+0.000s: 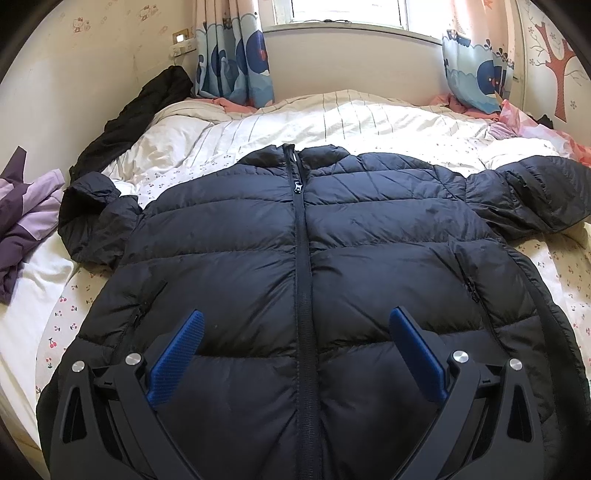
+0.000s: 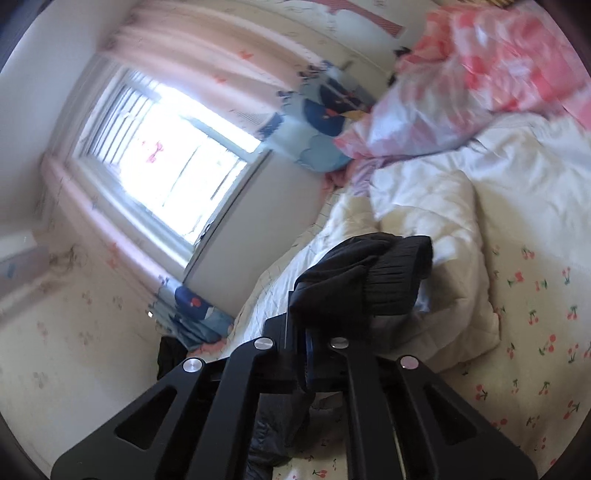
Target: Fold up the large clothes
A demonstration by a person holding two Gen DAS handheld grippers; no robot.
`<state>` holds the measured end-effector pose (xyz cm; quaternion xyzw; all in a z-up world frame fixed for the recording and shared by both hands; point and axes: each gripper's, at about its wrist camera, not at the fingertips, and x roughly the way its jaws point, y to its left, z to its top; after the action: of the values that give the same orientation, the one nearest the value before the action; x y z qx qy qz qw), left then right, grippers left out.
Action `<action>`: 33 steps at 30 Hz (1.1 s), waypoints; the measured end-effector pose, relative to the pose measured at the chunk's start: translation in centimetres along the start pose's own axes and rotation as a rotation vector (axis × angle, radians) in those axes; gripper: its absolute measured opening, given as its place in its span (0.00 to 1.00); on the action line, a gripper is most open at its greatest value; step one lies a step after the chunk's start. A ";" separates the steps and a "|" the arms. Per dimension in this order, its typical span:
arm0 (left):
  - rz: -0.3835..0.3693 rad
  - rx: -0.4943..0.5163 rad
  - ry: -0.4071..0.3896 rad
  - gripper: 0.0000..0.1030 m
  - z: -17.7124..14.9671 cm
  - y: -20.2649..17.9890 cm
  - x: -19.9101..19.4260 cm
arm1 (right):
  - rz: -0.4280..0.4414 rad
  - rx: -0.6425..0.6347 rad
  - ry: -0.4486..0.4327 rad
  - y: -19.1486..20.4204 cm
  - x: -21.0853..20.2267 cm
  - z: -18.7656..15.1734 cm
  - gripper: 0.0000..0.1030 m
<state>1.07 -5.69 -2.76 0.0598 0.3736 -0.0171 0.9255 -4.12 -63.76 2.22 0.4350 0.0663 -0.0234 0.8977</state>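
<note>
A: Item one, far to the left of the left hand-held gripper (image 1: 295,350)?

B: Purple garment (image 1: 26,225), crumpled at the bed's edge. Ahead of it, a black garment (image 1: 136,118) bunched against the wall.

A: Item two, the task piece?

B: Black puffer jacket (image 1: 236,266), laid front-up on the bed (image 1: 59,295), zipper (image 1: 301,258) closed and running straight ahead from the left hand-held gripper toward the collar. Its left-of-gripper sleeve is folded in close to the body; the other sleeve (image 1: 535,195) extends out to the right.

A: State of the left hand-held gripper?

B: Spread wide. The blue pads (image 1: 177,354) stand one on either side of the zipper line, above the lower part of the jacket, with nothing between them.

A: Beyond the jacket?

B: White striped quilt (image 1: 332,118), then patterned curtains (image 1: 236,55) and the window (image 1: 347,11).

A: Item three, right hand-held gripper (image 2: 308,354)?

B: Pressed together on the ribbed sleeve cuff (image 2: 391,280), which bunches up just ahead of the fingers, raised over the cherry-print sheet (image 2: 535,332). This view is tilted and blurred.

A: To its right?

B: White quilt, heaped; farther ahead and to the right, a pink-and-white bundle (image 2: 480,66).
</note>
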 end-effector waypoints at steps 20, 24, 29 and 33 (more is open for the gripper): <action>0.023 0.029 0.002 0.93 0.0 -0.8 0.4 | -0.007 0.109 0.014 -2.7 0.5 0.6 0.16; 0.017 0.023 -0.001 0.93 0.0 -0.5 0.3 | 0.002 0.110 0.017 -2.6 0.6 0.7 0.13; 0.014 0.017 -0.004 0.93 0.0 -0.2 0.1 | -0.011 0.151 0.014 -3.5 0.8 0.5 0.14; 0.013 0.014 -0.005 0.93 0.0 -0.1 0.0 | -0.025 0.103 0.006 -2.8 0.6 0.2 0.13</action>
<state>1.09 -5.82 -2.78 0.0686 0.3710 -0.0137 0.9260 -3.76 -65.61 0.08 0.4797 0.0730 -0.0366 0.8736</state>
